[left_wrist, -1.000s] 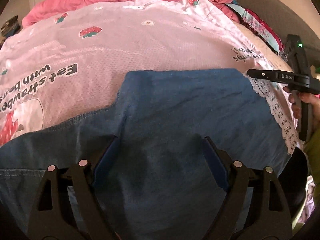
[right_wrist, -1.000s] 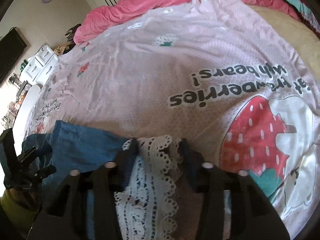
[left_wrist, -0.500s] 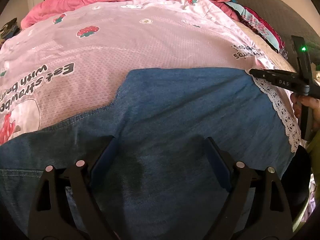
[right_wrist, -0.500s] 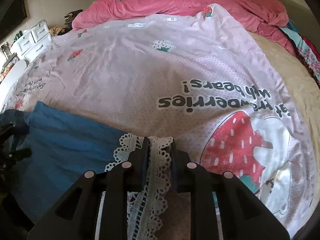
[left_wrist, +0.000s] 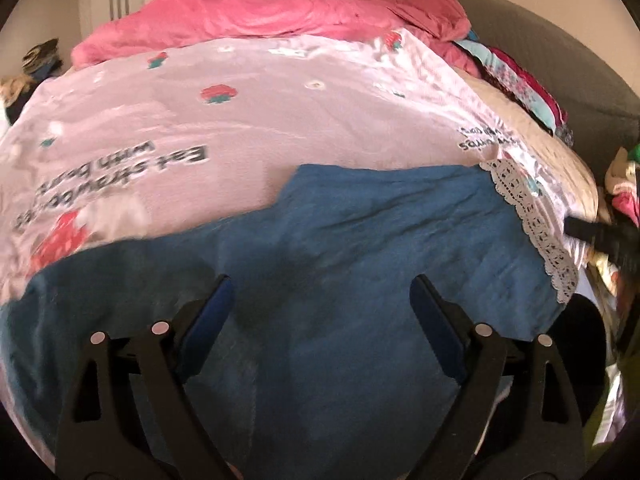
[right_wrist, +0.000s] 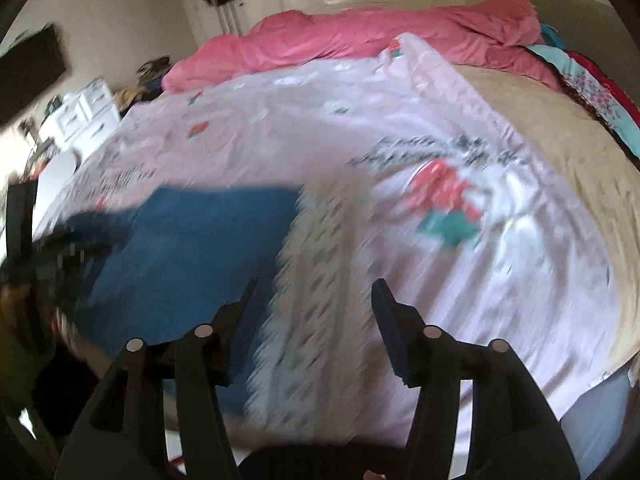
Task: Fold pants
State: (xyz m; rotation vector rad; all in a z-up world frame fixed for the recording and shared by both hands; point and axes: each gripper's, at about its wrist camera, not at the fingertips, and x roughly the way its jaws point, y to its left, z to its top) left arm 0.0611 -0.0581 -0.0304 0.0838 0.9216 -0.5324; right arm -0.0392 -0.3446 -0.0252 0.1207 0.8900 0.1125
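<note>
Blue denim pants (left_wrist: pixel 360 240) with a white lace hem (left_wrist: pixel 532 224) lie folded on a pink strawberry-print sheet (left_wrist: pixel 280 128). My left gripper (left_wrist: pixel 320 284) hovers open above the middle of the denim, with nothing between its pads. In the blurred right wrist view, the pants (right_wrist: pixel 200 248) lie to the left and the lace hem (right_wrist: pixel 328 280) runs under my right gripper (right_wrist: pixel 316 284). Its jaws are opening and stand clear of the lace on both sides. The right gripper's black tip (left_wrist: pixel 600 236) also shows past the hem in the left wrist view.
A crumpled pink duvet (left_wrist: pixel 260 16) lies along the far side of the bed. Patterned clothes (left_wrist: pixel 516 76) are piled at the far right by a grey headboard (left_wrist: pixel 540 40). White drawers (right_wrist: pixel 80 116) stand past the bed's left side. A beige cover (right_wrist: pixel 552 120) lies right of the sheet.
My right gripper was shut on the lace hem; its jaws have parted and it has pulled back from the lace. My left gripper has drawn back a little, still open.
</note>
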